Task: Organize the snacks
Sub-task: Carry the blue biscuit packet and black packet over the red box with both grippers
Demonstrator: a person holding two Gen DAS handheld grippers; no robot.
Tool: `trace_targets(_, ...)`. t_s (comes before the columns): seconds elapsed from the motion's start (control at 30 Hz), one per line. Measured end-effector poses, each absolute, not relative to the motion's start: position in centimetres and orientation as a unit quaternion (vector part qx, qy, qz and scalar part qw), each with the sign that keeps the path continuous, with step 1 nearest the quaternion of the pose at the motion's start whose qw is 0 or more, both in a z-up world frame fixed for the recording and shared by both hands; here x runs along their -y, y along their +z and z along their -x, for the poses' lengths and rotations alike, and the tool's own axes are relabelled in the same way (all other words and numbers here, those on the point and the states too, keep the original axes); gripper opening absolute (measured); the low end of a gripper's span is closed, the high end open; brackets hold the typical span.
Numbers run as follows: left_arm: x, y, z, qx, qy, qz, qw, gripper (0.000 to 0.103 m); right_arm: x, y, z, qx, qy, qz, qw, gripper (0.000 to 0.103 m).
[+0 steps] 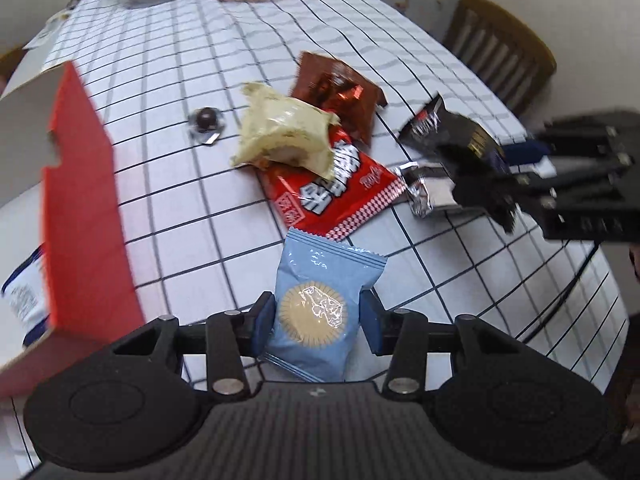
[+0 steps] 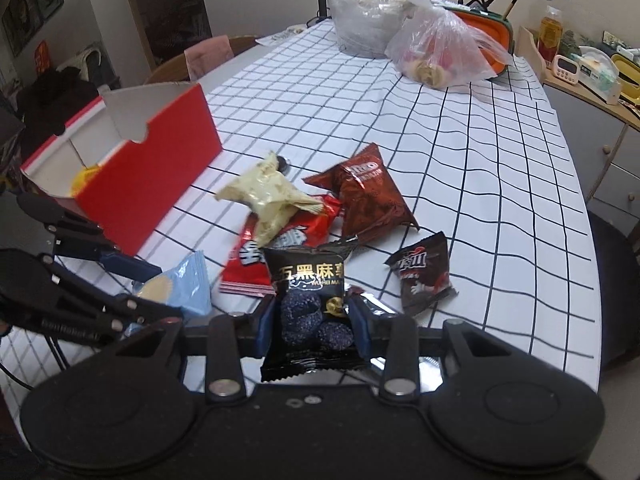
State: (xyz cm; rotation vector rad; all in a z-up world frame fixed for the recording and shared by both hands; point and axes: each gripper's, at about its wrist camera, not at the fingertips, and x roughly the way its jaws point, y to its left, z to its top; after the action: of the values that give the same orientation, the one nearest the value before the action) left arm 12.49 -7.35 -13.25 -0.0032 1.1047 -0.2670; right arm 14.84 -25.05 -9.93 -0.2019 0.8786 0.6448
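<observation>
Red box beside snack pile.

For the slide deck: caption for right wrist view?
Right tongs grip a black sesame-snack packet above scattered wrappers, red cardboard box at left.

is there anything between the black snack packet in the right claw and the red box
Yes, loosely. Between the black foil snack packet in the right claw and the open red cardboard box lie the left claw with its light blue packet, and the cream wrapper on the red packet.
</observation>
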Motion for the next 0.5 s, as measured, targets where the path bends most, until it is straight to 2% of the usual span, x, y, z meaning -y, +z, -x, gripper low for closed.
trace_targets(0.5,1.0,-7.1,-8.1,-0.463,-0.073,0.114,0.876,0.044,20.3,-5.1,-10.6,-0.387,0.314,0.084,0.863,0.037)
